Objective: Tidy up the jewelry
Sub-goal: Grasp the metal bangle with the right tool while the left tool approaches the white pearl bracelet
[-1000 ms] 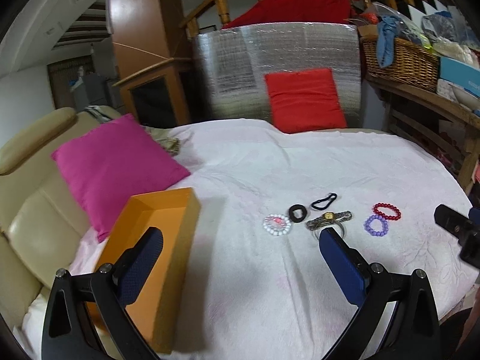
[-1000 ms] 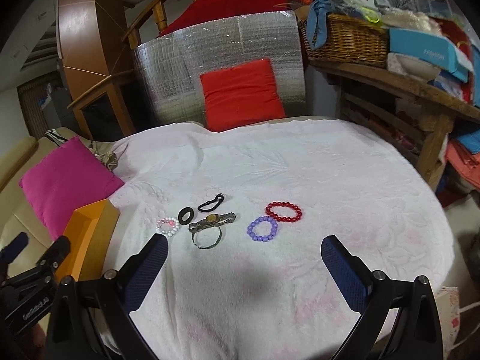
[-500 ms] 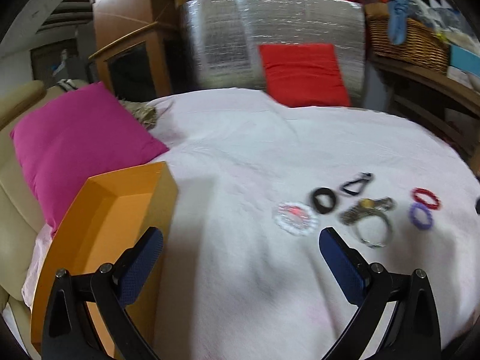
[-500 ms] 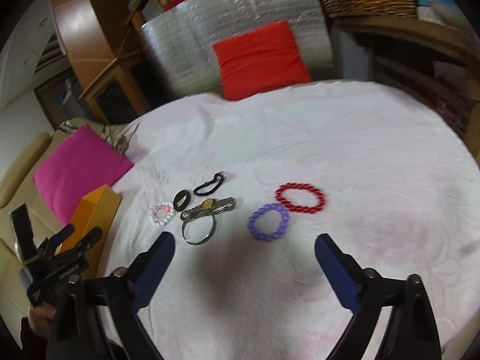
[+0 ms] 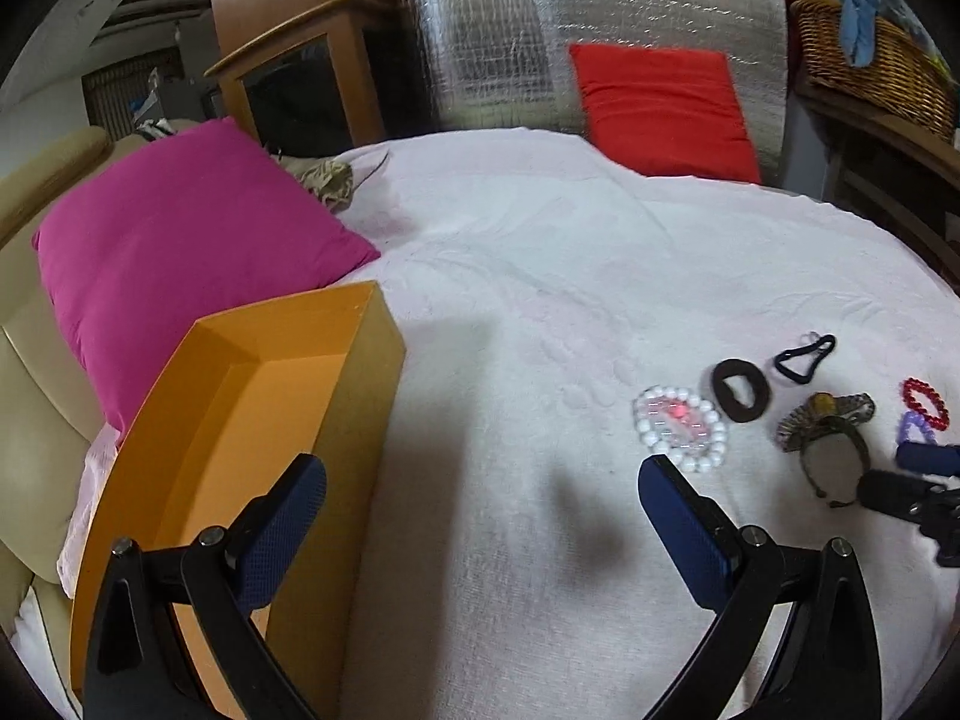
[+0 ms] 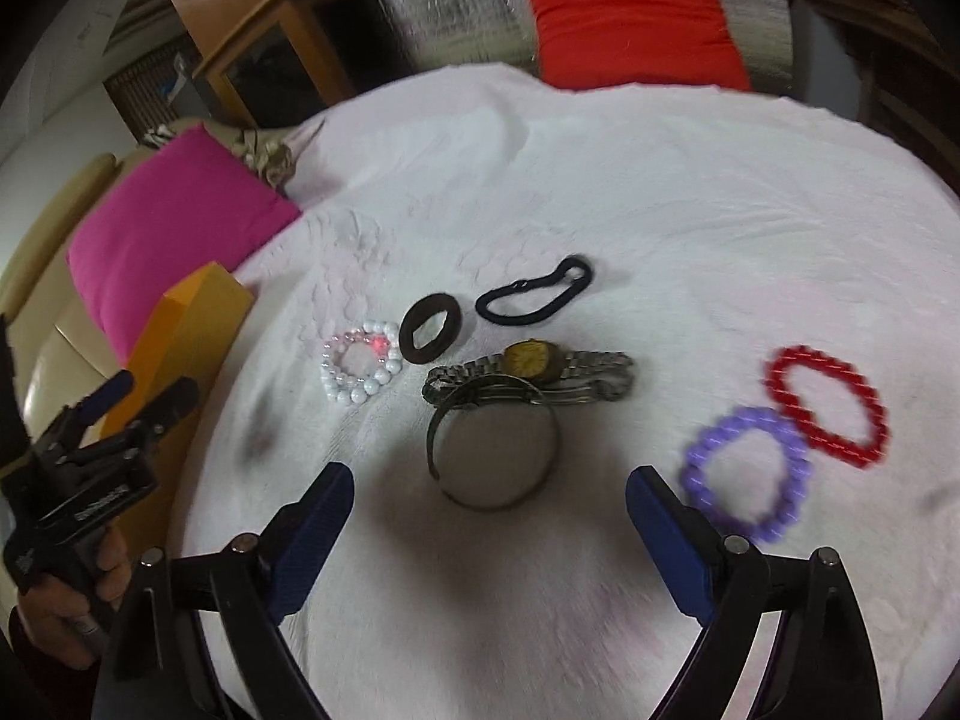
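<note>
Seven pieces of jewelry lie on the white cloth (image 6: 660,192), none boxed yet: one white bead bracelet (image 6: 359,369), one purple bead bracelet (image 6: 747,474), one red bead bracelet (image 6: 827,405), one watch (image 6: 531,367), one metal bangle (image 6: 493,450) touching the watch, one thick black hair tie (image 6: 429,329) and one thin black hair tie (image 6: 534,299). One orange box (image 5: 252,432) sits well apart at the left, open and holding nothing I can see.

Right gripper (image 6: 489,510) hangs spread wide over the bangle, grasping nothing. Left gripper (image 5: 480,504) is likewise spread, carrying nothing, between box and white bracelet.

Risks now: the bangle lies flat and thin, so the fingers (image 6: 312,516) may skid over it or pinch up cloth. Its rim is tucked against the watch band, so a lift could drag the watch along. Beads nearby could roll if nudged.
</note>
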`<act>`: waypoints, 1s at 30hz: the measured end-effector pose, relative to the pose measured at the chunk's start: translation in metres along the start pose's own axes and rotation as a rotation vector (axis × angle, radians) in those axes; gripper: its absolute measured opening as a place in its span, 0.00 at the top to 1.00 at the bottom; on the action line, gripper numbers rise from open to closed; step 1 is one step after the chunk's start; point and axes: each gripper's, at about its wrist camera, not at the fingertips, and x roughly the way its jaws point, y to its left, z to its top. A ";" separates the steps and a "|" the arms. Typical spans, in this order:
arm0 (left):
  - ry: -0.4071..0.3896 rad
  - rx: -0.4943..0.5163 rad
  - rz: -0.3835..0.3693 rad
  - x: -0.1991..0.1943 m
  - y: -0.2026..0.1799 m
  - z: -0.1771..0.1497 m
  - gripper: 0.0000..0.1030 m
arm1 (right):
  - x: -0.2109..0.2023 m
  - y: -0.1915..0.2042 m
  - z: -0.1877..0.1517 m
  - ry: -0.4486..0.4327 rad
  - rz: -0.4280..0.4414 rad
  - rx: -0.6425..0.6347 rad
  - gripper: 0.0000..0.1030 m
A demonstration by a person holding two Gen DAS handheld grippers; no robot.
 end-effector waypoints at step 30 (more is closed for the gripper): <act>0.144 0.024 -0.187 0.056 -0.056 0.006 0.00 | 0.000 -0.027 0.002 0.014 -0.050 0.061 0.70</act>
